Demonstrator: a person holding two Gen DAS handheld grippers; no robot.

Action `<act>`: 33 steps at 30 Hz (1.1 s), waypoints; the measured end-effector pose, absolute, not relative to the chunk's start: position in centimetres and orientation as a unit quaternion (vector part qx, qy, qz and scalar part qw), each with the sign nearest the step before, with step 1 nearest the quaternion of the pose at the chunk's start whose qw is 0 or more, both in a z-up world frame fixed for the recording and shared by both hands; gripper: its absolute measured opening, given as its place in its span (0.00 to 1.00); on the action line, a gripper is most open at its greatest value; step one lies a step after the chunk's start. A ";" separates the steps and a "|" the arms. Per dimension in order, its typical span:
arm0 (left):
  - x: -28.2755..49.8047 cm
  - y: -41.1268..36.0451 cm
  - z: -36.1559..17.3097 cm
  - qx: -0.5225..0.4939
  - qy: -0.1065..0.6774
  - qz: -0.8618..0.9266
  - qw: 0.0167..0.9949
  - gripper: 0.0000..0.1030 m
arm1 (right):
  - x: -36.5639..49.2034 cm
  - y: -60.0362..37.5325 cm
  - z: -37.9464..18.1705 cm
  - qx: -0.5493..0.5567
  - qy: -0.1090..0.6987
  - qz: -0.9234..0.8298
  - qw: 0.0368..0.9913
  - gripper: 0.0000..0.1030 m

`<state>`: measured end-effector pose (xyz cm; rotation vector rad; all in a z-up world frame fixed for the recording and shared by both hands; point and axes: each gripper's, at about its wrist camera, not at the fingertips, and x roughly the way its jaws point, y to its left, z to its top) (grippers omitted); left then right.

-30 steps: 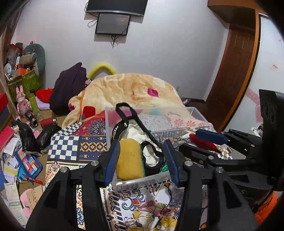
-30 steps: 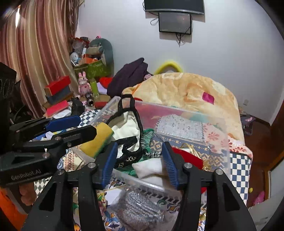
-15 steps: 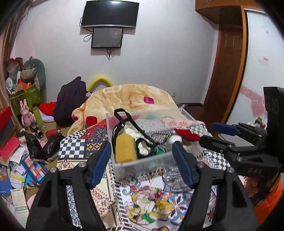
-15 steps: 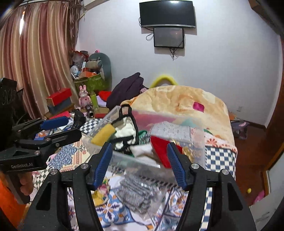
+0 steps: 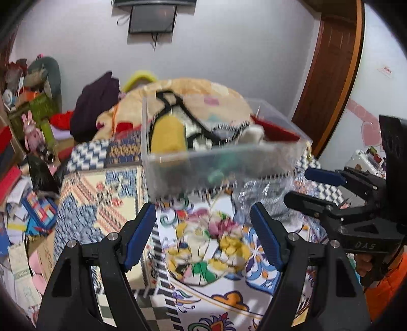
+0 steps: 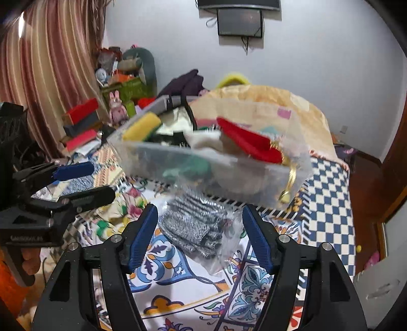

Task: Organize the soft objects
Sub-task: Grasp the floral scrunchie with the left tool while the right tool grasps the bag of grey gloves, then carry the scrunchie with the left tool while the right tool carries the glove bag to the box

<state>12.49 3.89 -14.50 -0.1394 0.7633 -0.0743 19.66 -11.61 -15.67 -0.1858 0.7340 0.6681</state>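
A clear plastic bin (image 5: 223,163) stands on the patterned bedspread (image 5: 211,244). It holds a yellow sponge (image 5: 166,135), a black-strapped white item (image 5: 195,127), a red cloth (image 6: 249,142) and something green. A grey knitted item in a clear bag (image 6: 195,226) lies on the spread in front of the bin, also in the left wrist view (image 5: 262,196). My left gripper (image 5: 203,236) is open and empty, short of the bin. My right gripper (image 6: 199,236) is open and empty, its fingertips flanking the bagged grey item.
A beige blanket (image 5: 188,94) and a dark garment (image 5: 95,104) lie behind the bin. Clutter of boxes, toys and papers (image 5: 28,157) fills the floor at left. A wooden door (image 5: 328,66) stands at right. A screen (image 6: 240,21) hangs on the wall.
Both grippers have drawn back from the bin and opened wider. The bin now lies farther ahead, and the bagged grey item has come into view between the right gripper's fingers.
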 end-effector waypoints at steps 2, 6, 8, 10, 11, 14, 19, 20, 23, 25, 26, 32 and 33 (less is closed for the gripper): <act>12.6 3.8 -15.4 -0.070 0.384 -0.037 0.920 0.74 | 20.2 -11.2 -16.4 -0.090 0.365 0.319 0.870 0.64; 13.0 3.8 -17.1 -0.078 0.406 -0.039 0.910 0.74 | 20.9 -10.7 -18.0 -0.098 0.387 0.313 0.862 0.64; 13.2 3.6 -17.9 -0.080 0.416 -0.041 0.905 0.74 | 20.9 -10.5 -18.6 -0.101 0.393 0.314 0.858 0.64; 13.3 3.4 -18.3 -0.078 0.421 -0.042 0.903 0.74 | 20.9 -10.6 -18.7 -0.100 0.395 0.315 0.857 0.64; 13.3 3.2 -18.7 -0.076 0.424 -0.042 0.901 0.74 | 20.8 -10.7 -18.8 -0.099 0.395 0.316 0.857 0.64; 13.3 2.7 -18.9 -0.069 0.420 -0.039 0.904 0.74 | 20.7 -10.8 -18.8 -0.099 0.393 0.320 0.857 0.56; 13.6 2.3 -19.1 -0.067 0.414 -0.035 0.907 0.71 | 20.3 -11.1 -19.0 -0.103 0.388 0.324 0.857 0.44; 13.6 2.3 -19.1 -0.067 0.411 -0.035 0.908 0.68 | 20.2 -11.0 -19.0 -0.102 0.387 0.324 0.857 0.43; 13.5 2.2 -18.9 -0.062 0.410 -0.036 0.909 0.50 | 20.3 -11.2 -18.9 -0.095 0.387 0.326 0.857 0.35; 13.4 2.3 -18.8 -0.066 0.410 -0.041 0.909 0.40 | 20.2 -11.5 -18.7 -0.090 0.386 0.327 0.858 0.29; 13.4 2.3 -18.8 -0.068 0.410 -0.043 0.909 0.34 | 20.1 -11.5 -18.6 -0.087 0.386 0.328 0.858 0.28; 12.7 3.0 -18.1 -0.075 0.405 -0.046 0.910 0.19 | 19.4 -12.5 -17.8 -0.083 0.376 0.330 0.862 0.24; 12.5 3.1 -17.9 -0.074 0.402 -0.047 0.911 0.19 | 19.3 -12.8 -17.6 -0.082 0.373 0.330 0.863 0.24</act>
